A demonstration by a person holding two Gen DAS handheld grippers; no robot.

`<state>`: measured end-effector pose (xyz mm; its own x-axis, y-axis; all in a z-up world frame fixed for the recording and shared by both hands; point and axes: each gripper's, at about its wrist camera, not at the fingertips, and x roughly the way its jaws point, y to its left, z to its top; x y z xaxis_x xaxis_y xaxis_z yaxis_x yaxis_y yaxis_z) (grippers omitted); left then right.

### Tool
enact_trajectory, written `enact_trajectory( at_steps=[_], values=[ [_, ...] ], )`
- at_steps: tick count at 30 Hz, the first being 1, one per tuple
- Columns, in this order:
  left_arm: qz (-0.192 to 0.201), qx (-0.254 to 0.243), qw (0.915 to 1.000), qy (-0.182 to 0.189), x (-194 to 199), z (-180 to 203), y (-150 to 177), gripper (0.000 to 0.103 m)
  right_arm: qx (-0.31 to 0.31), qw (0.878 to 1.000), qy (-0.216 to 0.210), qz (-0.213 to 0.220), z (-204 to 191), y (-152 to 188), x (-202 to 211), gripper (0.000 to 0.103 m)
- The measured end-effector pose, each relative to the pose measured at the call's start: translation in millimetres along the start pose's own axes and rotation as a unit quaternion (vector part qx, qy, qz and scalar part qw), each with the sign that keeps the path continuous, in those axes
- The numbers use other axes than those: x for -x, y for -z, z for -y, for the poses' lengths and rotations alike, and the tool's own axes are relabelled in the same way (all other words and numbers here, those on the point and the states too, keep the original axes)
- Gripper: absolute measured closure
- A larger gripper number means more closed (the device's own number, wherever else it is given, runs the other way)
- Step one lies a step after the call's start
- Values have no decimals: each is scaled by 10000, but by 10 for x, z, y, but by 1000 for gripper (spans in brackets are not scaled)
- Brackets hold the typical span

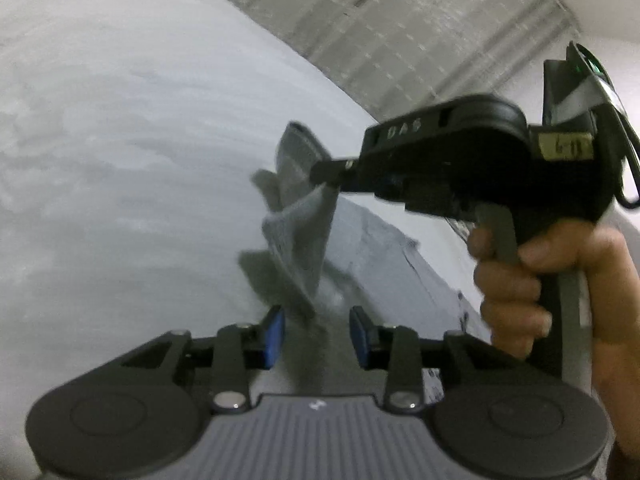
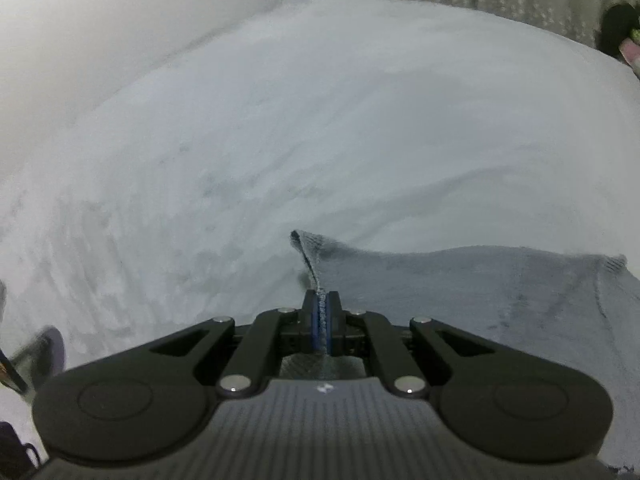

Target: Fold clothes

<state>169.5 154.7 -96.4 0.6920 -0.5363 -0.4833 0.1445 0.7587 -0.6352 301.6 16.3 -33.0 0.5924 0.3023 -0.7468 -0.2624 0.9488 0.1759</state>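
The right gripper was pinched tight on a raised edge of the soft grey knitted garment, which lay low and right on the white bedsheet. The left gripper stood spread, the cloth's corner hanging just above its blue pads, untouched.

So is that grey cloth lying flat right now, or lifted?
Partly lifted: the right gripper pinches a corner of the grey cloth clear of the white sheet; the rest lies spread.

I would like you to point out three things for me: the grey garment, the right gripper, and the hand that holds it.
grey garment (image 2: 480, 292): right wrist view, flat part on the white surface.
right gripper (image 2: 322, 312): right wrist view, between the fingertips, shut on the garment's edge.
hand (image 1: 532, 288): left wrist view, knuckles around the handle.
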Motion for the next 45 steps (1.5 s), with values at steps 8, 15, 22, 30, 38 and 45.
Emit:
enact_trajectory(
  at_steps=[8,15,22,30,38,45],
  values=[
    [-410,-720,9956,440,-50,203,37,68,-798,9950,-271,534,618,66,483,100],
    [-665,-868,9890,995,33,268,113,68,-1544,9836,-419,835,1149,308,803,100],
    [-862,-993,9790,1556,53,388,193,68,-1985,9731,-460,1077,1577,637,1038,100],
    [-1176,-1357,9678,1763,-46,607,306,68,-2280,9654,-390,1204,1895,964,1173,100],
    [-1596,-1725,9569,1705,-61,627,423,68,-2268,9628,-265,1447,2029,1174,1269,100],
    [-1764,-1890,9506,1719,-74,662,481,67,-2212,9648,9,1420,2095,1297,1302,98]
  ],
)
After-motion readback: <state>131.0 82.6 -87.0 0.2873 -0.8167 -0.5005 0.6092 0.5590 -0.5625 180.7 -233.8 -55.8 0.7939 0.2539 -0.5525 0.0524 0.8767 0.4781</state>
